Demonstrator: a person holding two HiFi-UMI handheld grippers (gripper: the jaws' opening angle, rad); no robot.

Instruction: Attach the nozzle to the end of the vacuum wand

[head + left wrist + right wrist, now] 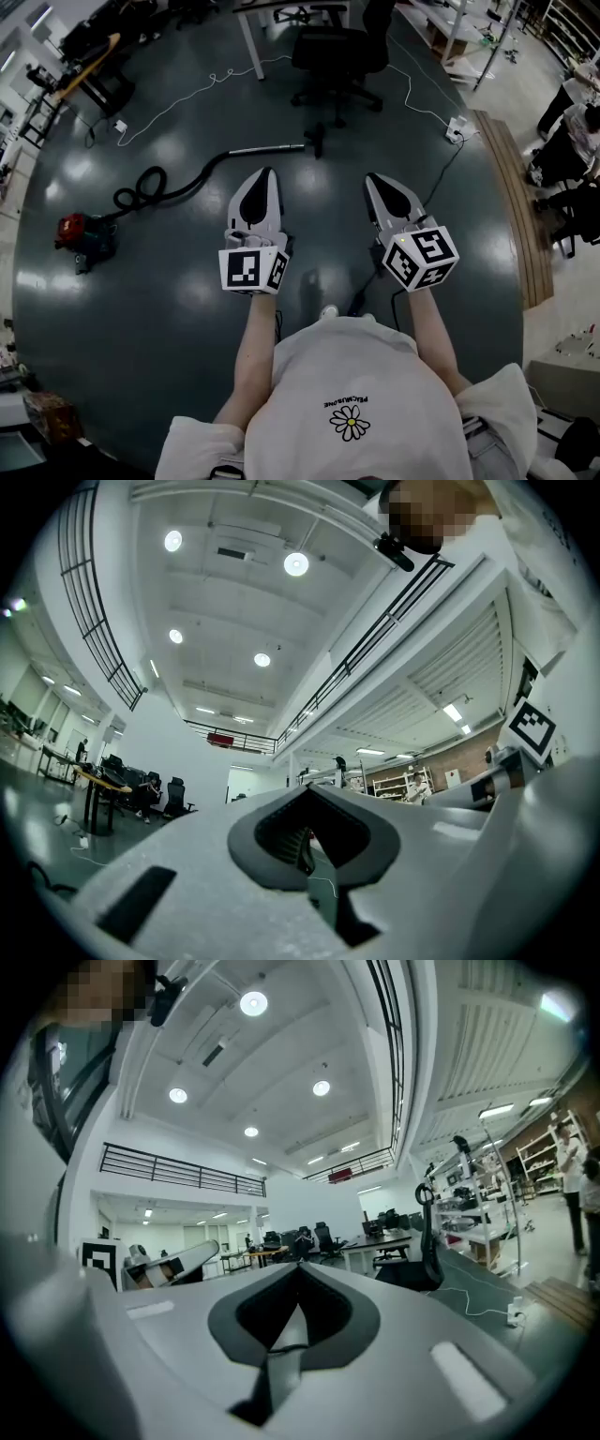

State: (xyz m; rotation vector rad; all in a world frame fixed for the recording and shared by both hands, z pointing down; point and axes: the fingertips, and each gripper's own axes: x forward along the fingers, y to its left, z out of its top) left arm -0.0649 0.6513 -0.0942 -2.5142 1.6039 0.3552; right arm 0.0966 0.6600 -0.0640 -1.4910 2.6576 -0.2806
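A red vacuum cleaner (82, 238) stands on the dark floor at the left. Its black hose (150, 190) coils and runs to a silver wand (266, 148) lying on the floor. A black nozzle (316, 139) lies at the wand's far end; whether the two are joined I cannot tell. My left gripper (266, 172) (309, 791) and right gripper (373, 178) (300, 1266) are held side by side in front of the person, well above the floor and short of the wand. Both are shut with nothing between the jaws. The gripper views show only the hall and ceiling.
A black office chair (336, 54) and a white table leg (249, 42) stand beyond the nozzle. A white cable (197, 89) and a power strip (457, 128) lie on the floor. A wooden strip (514, 187) and seated people (567, 141) are at the right.
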